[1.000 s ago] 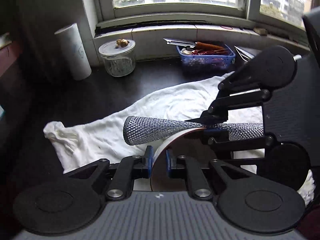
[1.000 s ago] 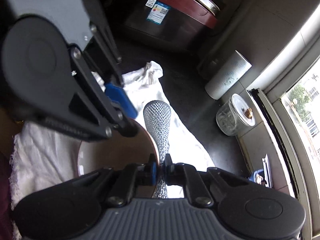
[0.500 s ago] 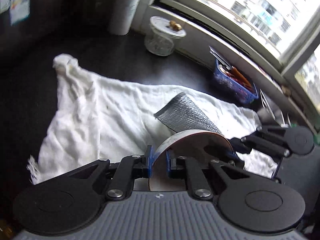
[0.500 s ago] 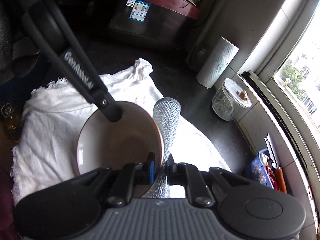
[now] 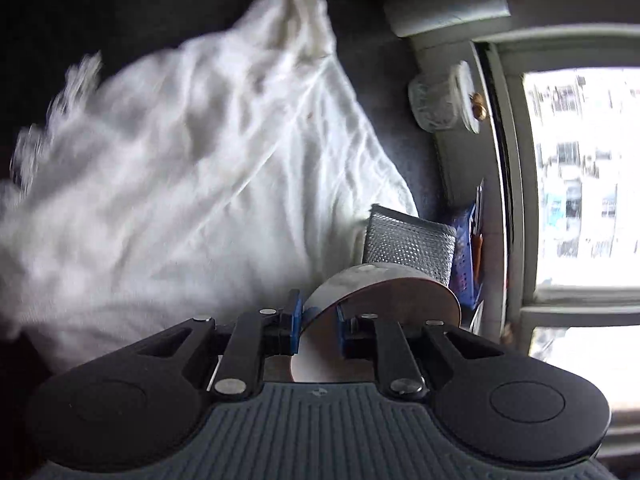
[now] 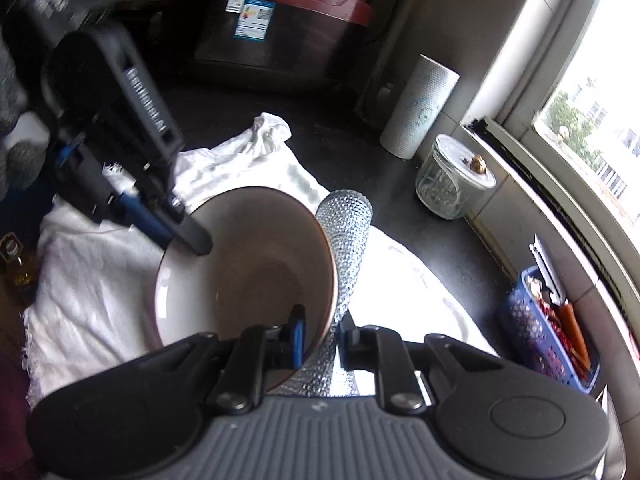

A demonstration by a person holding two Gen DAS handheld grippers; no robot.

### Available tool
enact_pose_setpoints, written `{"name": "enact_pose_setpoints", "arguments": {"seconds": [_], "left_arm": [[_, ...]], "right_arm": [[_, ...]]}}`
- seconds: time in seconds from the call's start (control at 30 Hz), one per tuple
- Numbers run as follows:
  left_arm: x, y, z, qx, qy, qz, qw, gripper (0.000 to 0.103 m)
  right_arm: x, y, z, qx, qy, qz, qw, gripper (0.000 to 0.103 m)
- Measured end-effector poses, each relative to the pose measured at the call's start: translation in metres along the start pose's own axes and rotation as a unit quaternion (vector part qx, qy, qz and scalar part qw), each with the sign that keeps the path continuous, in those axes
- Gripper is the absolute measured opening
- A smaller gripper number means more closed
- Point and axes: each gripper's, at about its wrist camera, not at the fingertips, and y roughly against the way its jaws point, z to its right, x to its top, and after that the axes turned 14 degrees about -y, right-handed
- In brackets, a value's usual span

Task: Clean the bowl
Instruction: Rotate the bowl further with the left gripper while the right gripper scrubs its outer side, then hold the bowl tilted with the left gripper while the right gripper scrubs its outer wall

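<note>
A brown-rimmed bowl with a pale inside is held tilted above a white cloth. My left gripper is shut on the bowl's rim; it shows in the right wrist view clamped on the far rim. My right gripper is shut on a silver mesh scrubbing cloth and pinches it against the near rim, the cloth lying over the bowl's outer wall. The silver cloth also shows behind the bowl in the left wrist view.
On the dark counter stand a paper towel roll, a glass jar with lid, a blue basket of utensils by the window sill, and a dark red rice cooker at the back. A small bottle stands at the left.
The left gripper has rolled and turned the bowl, so its view is rotated and blurred. The bowl's opening now faces the right wrist camera more fully. The silver cloth stays on the rim.
</note>
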Motion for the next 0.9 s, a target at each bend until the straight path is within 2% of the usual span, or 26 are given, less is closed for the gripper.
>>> {"name": "enact_pose_setpoints", "arguments": {"seconds": [0.03, 0.1, 0.13, 0.2, 0.27, 0.33, 0.37, 0.4, 0.47, 0.5, 0.57, 0.63, 0.7, 0.73, 0.77, 0.8, 0.9], "left_arm": [[-0.001, -0.001, 0.011, 0.015, -0.046, 0.000, 0.9988, 0.016], [-0.003, -0.002, 0.034, 0.044, -0.138, 0.001, 0.9895, 0.015], [-0.004, -0.002, 0.046, 0.059, -0.183, 0.002, 0.9814, 0.015], [-0.005, -0.003, 0.069, 0.087, -0.272, 0.003, 0.9583, 0.015], [-0.007, -0.004, 0.092, 0.115, -0.359, 0.003, 0.9262, 0.015], [-0.014, -0.006, 0.112, 0.139, -0.437, 0.006, 0.8886, 0.016], [-0.023, -0.008, 0.126, 0.157, -0.491, 0.012, 0.8569, 0.016], [-0.030, -0.010, 0.135, 0.170, -0.529, 0.015, 0.8314, 0.015], [-0.041, -0.014, 0.148, 0.191, -0.584, 0.021, 0.7888, 0.012], [-0.045, -0.015, 0.150, 0.197, -0.593, 0.023, 0.7808, 0.012], [-0.041, -0.013, 0.147, 0.189, -0.571, 0.028, 0.7984, 0.012], [-0.025, -0.005, 0.137, 0.156, -0.503, 0.024, 0.8497, 0.014], [-0.012, -0.001, 0.123, 0.141, -0.446, 0.016, 0.8834, 0.013], [-0.009, 0.001, 0.116, 0.135, -0.426, 0.017, 0.8945, 0.013], [-0.007, 0.003, 0.112, 0.130, -0.413, 0.016, 0.9014, 0.014], [-0.003, 0.005, 0.105, 0.120, -0.383, 0.015, 0.9158, 0.014], [0.003, 0.007, 0.090, 0.105, -0.321, 0.018, 0.9412, 0.015]], "right_arm": [[0.000, -0.001, 0.000, 0.001, -0.002, -0.002, 1.000, 0.018], [0.000, -0.001, 0.000, 0.003, -0.003, -0.006, 1.000, 0.017], [0.001, -0.001, -0.001, 0.001, 0.000, -0.009, 1.000, 0.016], [0.002, -0.002, -0.001, -0.002, 0.007, -0.014, 1.000, 0.013], [0.004, -0.001, -0.002, -0.007, 0.019, -0.017, 1.000, 0.011], [0.007, -0.001, -0.003, -0.010, 0.033, -0.019, 0.999, 0.009], [0.011, 0.000, -0.004, -0.010, 0.042, -0.021, 0.999, 0.009], [0.013, 0.000, -0.004, -0.010, 0.049, -0.021, 0.999, 0.008], [0.017, 0.001, -0.005, -0.010, 0.058, -0.020, 0.998, 0.008], [0.019, 0.002, -0.005, -0.010, 0.060, -0.020, 0.998, 0.008], [0.019, 0.002, -0.006, -0.010, 0.062, -0.018, 0.998, 0.008], [0.019, 0.001, -0.005, -0.010, 0.056, -0.018, 0.998, 0.008], [0.018, 0.000, -0.002, -0.012, 0.048, -0.019, 0.999, 0.008], [0.018, -0.001, -0.002, -0.014, 0.046, -0.021, 0.999, 0.008], [0.017, -0.001, 0.000, -0.012, 0.040, -0.022, 0.999, 0.009], [0.018, -0.001, 0.001, -0.009, 0.034, -0.023, 0.999, 0.009], [0.017, 0.000, 0.001, -0.007, 0.022, -0.021, 1.000, 0.009]]}}
